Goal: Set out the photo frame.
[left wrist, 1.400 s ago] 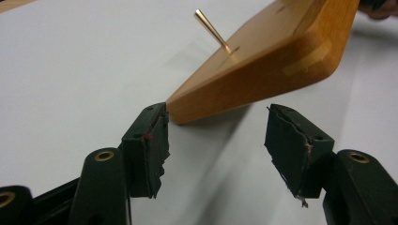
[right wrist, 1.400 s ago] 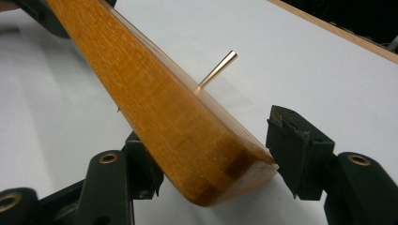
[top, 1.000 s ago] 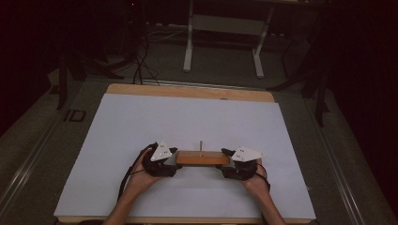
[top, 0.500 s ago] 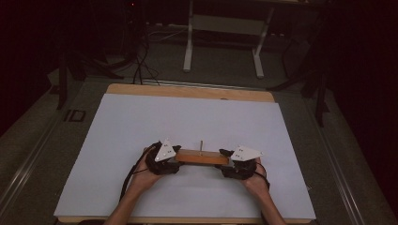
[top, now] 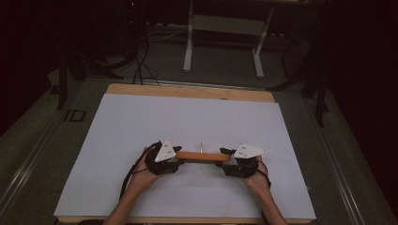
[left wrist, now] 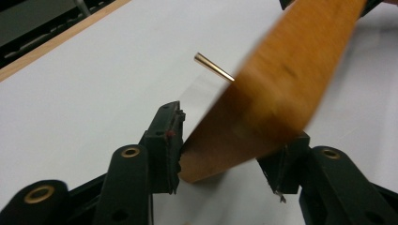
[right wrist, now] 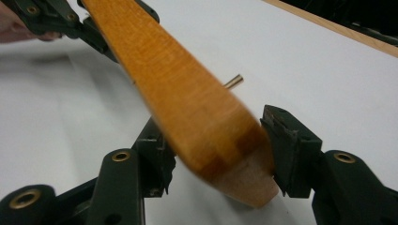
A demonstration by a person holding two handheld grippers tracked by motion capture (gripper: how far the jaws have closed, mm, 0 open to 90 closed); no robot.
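The left gripper (top: 180, 159) has one end of a wooden board (top: 202, 156) between its jaws. In the left gripper view, the left pad touches the board's edge and the right pad sits at its other edge, so the jaws look closed on the board (left wrist: 277, 89). These jaws have just been closing, with the board between them.

The right gripper (top: 224, 162) has the other end of the board. In the right gripper view, the board (right wrist: 187, 108) sits between the two jaws, and both pads are right at its sides, pressing on it.

The board lies flat and level between the two grippers, low over the white sheet (top: 187, 117). A thin metal pin (top: 201, 147) stands up from the middle of the board. In the left gripper view the pin (left wrist: 213, 66) sticks out from the board's side.

A hand (top: 143, 176) holds the left gripper, and another hand (top: 257, 180) holds the right one. The white sheet covers a wooden table (top: 187, 91). Beyond the table is a dark floor with a metal stand (top: 223, 33).
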